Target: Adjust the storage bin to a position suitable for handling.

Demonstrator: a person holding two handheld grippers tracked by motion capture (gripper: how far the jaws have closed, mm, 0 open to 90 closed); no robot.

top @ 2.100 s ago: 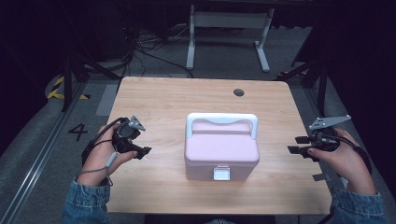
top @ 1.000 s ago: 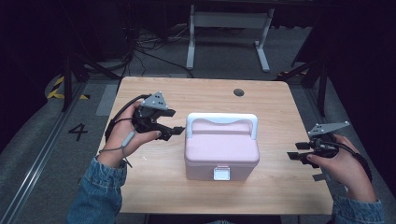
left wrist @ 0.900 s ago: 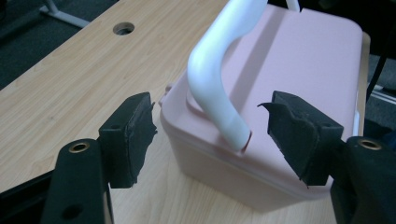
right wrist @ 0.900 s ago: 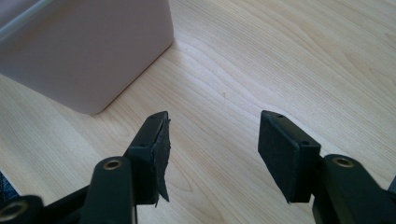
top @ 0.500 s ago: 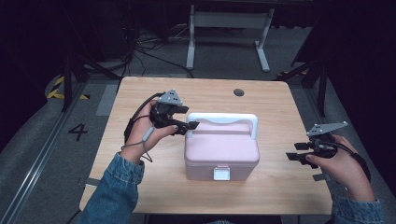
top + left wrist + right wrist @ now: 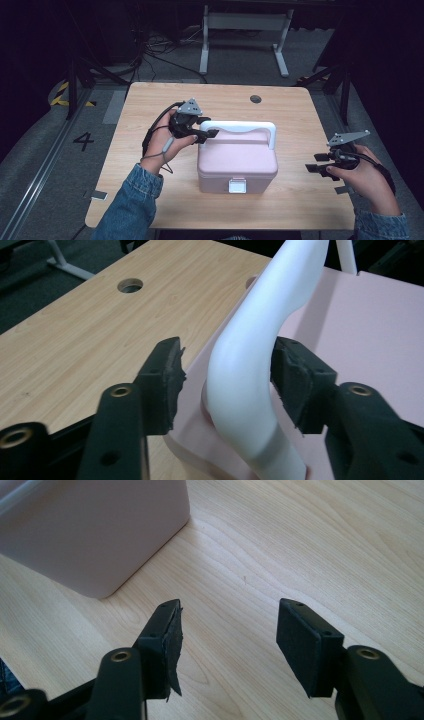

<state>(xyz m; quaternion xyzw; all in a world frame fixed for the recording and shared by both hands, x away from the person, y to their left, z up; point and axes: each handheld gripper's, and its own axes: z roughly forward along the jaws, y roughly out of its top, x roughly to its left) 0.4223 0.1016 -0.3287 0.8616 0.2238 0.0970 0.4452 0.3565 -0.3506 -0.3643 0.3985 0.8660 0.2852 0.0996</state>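
Evidently the step in hand was taking hold of the white handle [image 6: 250, 385] of the pink lidded box [image 6: 237, 160], which sat near the middle of the desk [image 6: 150, 165] with its white latch facing the person. The left gripper [image 6: 202, 131] had its fingers [image 6: 162, 380] on either side of the handle at the bend near its left end; they had just been closing, the handle between them. In the left gripper view the right-hand pad seemed to touch the handle or nearly so, while a gap showed at the other pad, so the hold was not yet firm. To do it well, the fingers probably needed centring on the handle so both pads met it squarely, then closing fully before any lift, since a hold on the curved corner could slip or tilt the box. The right gripper [image 6: 320, 162] hovered off to the box's right, low over the desk, its fingers [image 6: 165, 645] spread and empty.
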